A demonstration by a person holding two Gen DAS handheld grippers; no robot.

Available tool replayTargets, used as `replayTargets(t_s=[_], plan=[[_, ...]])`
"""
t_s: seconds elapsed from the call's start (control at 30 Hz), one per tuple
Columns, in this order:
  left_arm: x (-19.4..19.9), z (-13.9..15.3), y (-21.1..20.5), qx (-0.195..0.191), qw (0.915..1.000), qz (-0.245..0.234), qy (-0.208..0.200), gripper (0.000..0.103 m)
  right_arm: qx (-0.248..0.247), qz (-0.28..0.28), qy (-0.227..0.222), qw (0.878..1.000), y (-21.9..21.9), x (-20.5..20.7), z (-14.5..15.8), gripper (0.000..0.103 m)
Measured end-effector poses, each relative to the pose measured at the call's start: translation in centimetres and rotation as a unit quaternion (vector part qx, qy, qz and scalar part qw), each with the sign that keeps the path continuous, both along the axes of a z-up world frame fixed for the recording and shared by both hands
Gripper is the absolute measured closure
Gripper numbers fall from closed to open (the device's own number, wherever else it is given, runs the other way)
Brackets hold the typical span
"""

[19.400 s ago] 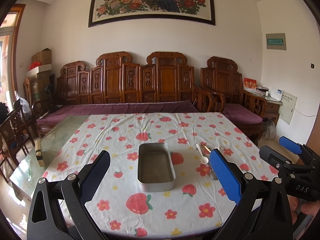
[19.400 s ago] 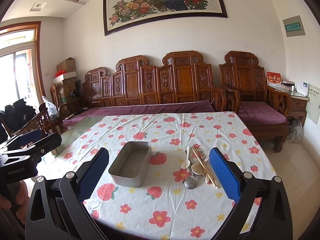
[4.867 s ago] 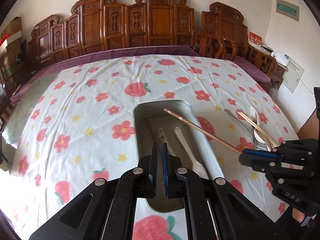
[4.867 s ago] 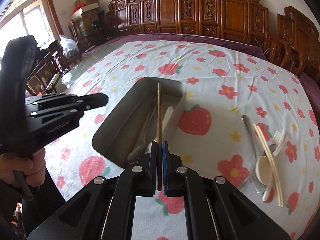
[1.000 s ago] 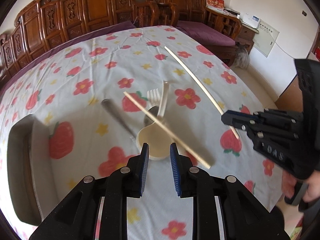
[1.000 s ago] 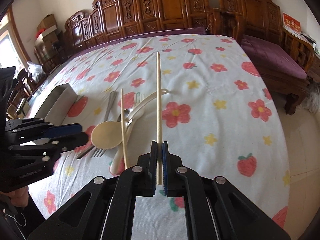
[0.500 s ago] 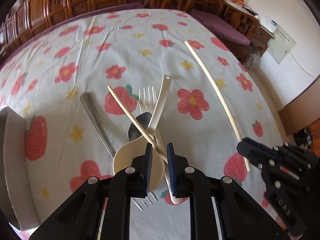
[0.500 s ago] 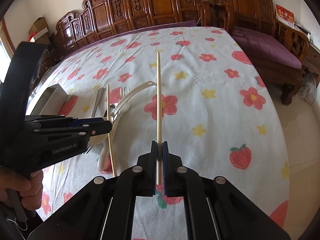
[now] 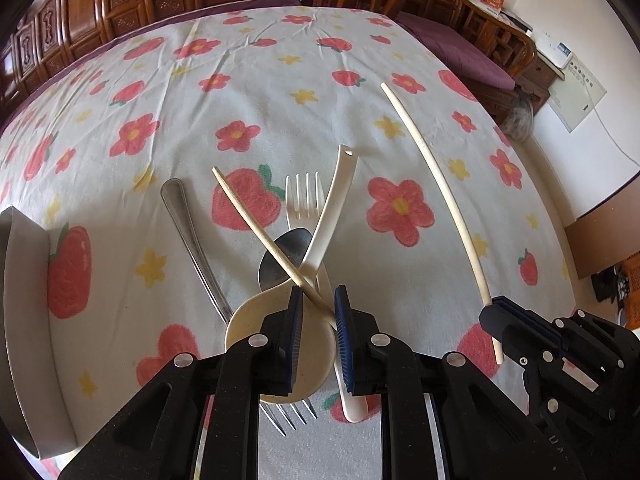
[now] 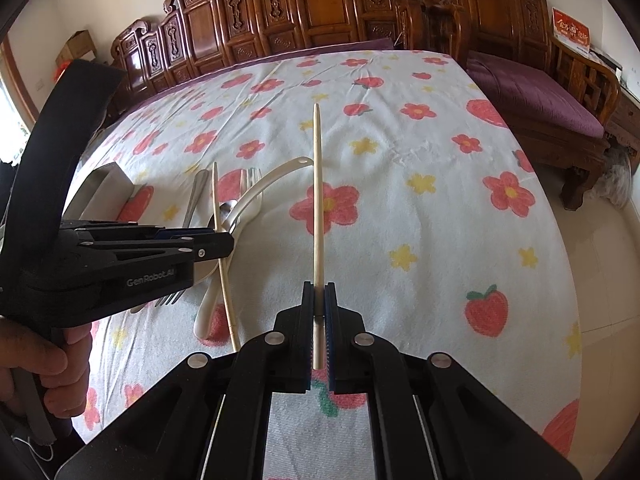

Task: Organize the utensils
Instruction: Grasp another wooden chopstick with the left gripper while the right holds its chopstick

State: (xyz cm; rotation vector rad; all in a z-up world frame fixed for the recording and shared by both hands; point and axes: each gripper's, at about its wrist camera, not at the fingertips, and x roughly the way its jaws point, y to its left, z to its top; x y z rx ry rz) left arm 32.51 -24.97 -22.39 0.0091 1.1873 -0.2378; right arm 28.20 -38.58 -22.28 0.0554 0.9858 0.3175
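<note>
Left wrist view
Container: a metal tray (image 9: 24,320) stands at the left edge of the worktop (image 9: 280,80); its inside is hidden from here, so its contents cannot be told.
Utensil pile: a metal spoon (image 9: 188,228), a white plastic fork (image 9: 305,200), a cream ladle spoon (image 9: 332,200) and a second metal spoon bowl (image 9: 286,248) lie crossed on the flowered cloth, with 1 chopstick (image 9: 256,220) laid slantwise over them.
Left gripper (image 9: 316,320): its jaws straddle the near end of that chopstick with a gap on each side, narrowly parted and not pressing; they have just been closing and then eased apart a little, the chopstick between them.
In the way: the chopstick rests on the ladle bowl and the fork, so the jaws sit right above those pieces.
Right gripper (image 9: 494,320): at the lower right, clamped on a second chopstick (image 9: 436,192) that slants up over the cloth, well apart from the pile.

Right wrist view
Container: the metal tray (image 10: 100,192) shows at the left, partly behind the left gripper (image 10: 224,244); contents not visible.
Right gripper (image 10: 319,332): jaws closed tight on 1 pale wooden chopstick (image 10: 318,200), which points straight away, its tip raised above the cloth.
Surroundings: carved wooden benches (image 10: 320,12) with purple cushions line the far side; a hand (image 10: 44,368) grips the left tool's handle.
Task pieces: slim, pale, tapered chopsticks; 1 lies in the pile (image 10: 218,240), beside the fork (image 10: 250,184).
</note>
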Motion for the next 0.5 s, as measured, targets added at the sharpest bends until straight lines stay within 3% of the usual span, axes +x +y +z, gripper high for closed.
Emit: replayTargets(t_s=[0.23, 0.5], plan=[[0.0, -0.1, -0.3, 0.008, 1.0, 0.002, 0.0, 0.087, -0.002, 0.001, 0.0, 1.0, 0.1, 0.0, -0.1, 0.097], [-1.0, 0.6, -0.1, -0.007, 0.9999, -0.001, -0.008, 0.099, -0.005, -0.002, 0.003, 1.0, 0.1, 0.2, -0.2, 0.097]])
